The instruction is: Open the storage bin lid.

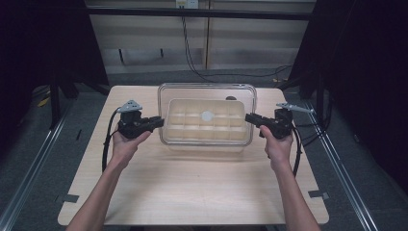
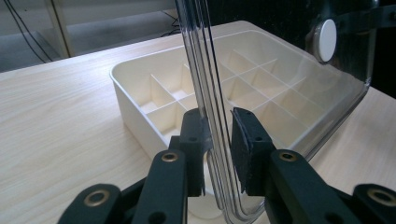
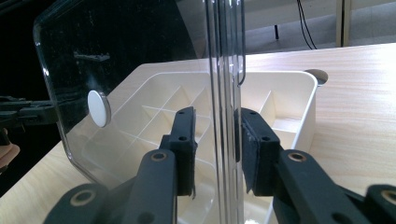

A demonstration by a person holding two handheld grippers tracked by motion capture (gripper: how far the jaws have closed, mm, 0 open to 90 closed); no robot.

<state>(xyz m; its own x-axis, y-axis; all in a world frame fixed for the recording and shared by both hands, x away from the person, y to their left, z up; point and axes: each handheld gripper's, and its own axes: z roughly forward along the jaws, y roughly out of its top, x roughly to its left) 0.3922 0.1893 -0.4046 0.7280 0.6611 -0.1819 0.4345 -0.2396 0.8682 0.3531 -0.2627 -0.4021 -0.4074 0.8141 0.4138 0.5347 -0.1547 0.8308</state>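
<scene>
A clear plastic lid, a rounded rectangle with a thick moulded rim, hung flat over a cream plastic tray, held off it. A small white round disc sat at the lid's centre. The tray was a shallow box with rounded corners, split by thin walls into a grid of square compartments, all smooth and matt. It rested on the pale wood-grain table, toward the far edge and about midway between the left and right edges.

The left gripper, black and angular, pinched the lid's left rim; in the left gripper view its flat dark pads stood on either side of the glossy ribbed edge of the lid, closed on it. The right gripper clamped the right rim in the same way, its pads pressed to the transparent edge. A hand gripped each tool from the near edge, cables trailing.
</scene>
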